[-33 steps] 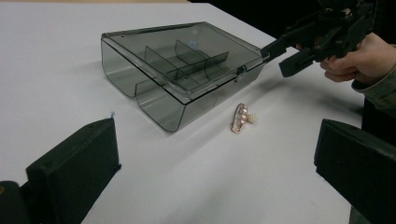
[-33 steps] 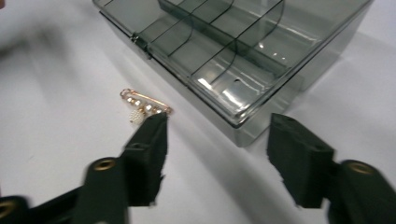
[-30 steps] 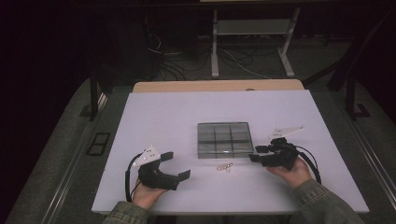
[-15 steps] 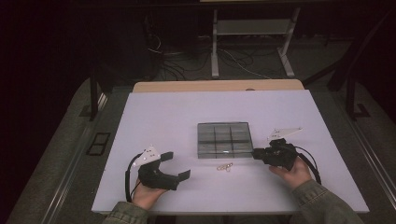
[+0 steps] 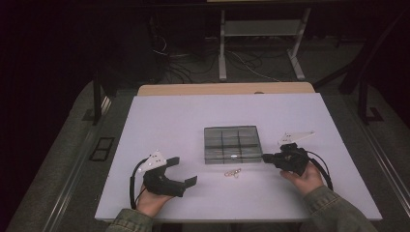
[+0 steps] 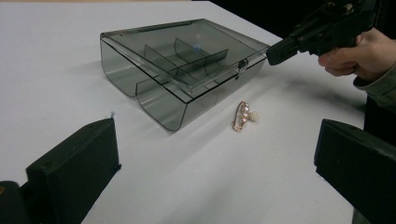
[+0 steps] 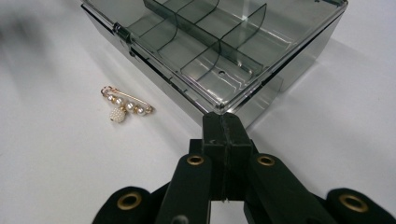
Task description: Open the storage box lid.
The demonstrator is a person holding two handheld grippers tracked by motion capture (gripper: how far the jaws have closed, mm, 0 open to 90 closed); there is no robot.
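On the white bench [image 5: 169, 121] we had the right tool [image 5: 267, 157] pinched shut, empty, touching the clear box's [image 5: 232, 144] right near corner; left tool [image 5: 186, 171] gaped wide, brooch [image 5: 233, 172] between them.

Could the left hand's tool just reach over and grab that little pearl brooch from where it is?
Probably yes. The left gripper is open and aimed toward the pearl brooch, with bare table between them. The closed box sits behind the brooch, and the right gripper is off by the box's corner.

It looks like a lab: a big white flat table [image 5: 164, 121] in a dark room, loose cables [image 5: 241, 63] on the floor behind
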